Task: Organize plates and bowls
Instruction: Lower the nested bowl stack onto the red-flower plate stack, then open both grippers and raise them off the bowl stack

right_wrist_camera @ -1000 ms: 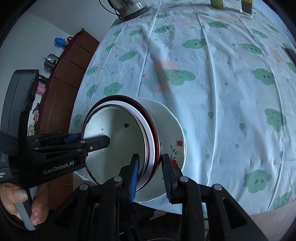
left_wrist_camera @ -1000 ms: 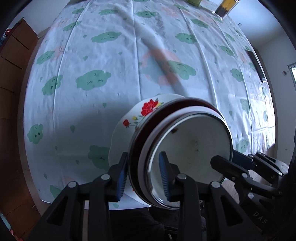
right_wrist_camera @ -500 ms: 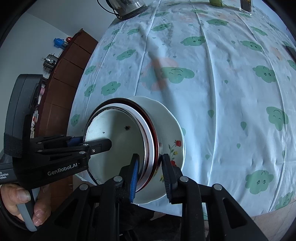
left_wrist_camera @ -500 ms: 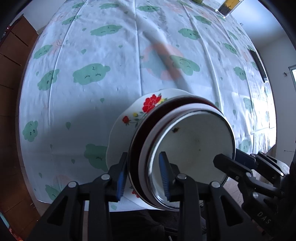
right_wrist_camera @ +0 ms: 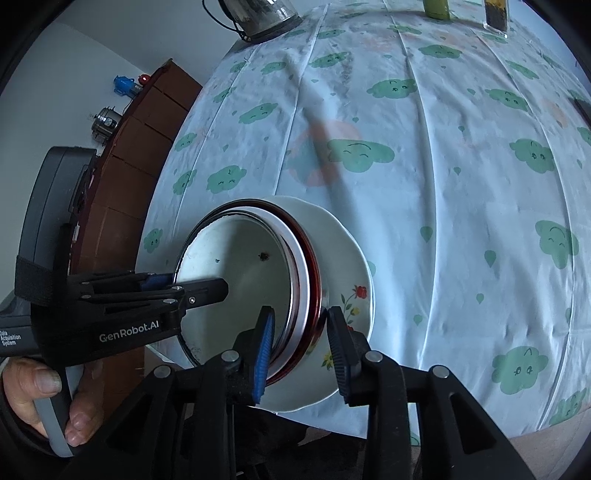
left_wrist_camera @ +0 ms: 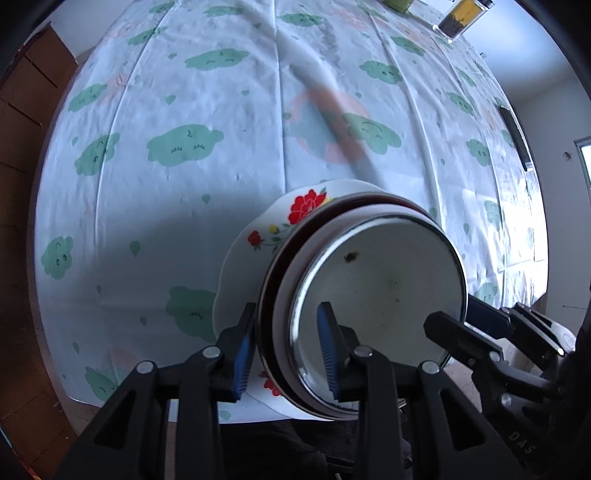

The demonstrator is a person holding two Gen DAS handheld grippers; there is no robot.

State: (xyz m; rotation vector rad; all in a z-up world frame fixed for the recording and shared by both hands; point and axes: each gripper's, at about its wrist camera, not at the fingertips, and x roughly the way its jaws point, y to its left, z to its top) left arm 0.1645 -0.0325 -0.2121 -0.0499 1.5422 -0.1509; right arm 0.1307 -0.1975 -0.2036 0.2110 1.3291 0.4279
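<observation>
Three nested bowls stand on a white flowered plate at the table's near edge: a white enamel bowl innermost, a white one around it and a dark red bowl outermost. My left gripper is shut on the bowls' rims, one pad inside the enamel bowl and one outside the red bowl. On the opposite side my right gripper straddles the same rims; its jaws are opening and the pads stand just off the bowls.
A cloud-print cloth covers the table. At its far end stand a kettle, a green container and a glass jar. A wooden cabinet runs along the left. A person's hand holds the left gripper's handle.
My right gripper's jaws have spread apart and come off the bowl rims. The left gripper and the stack have stayed where they were.
</observation>
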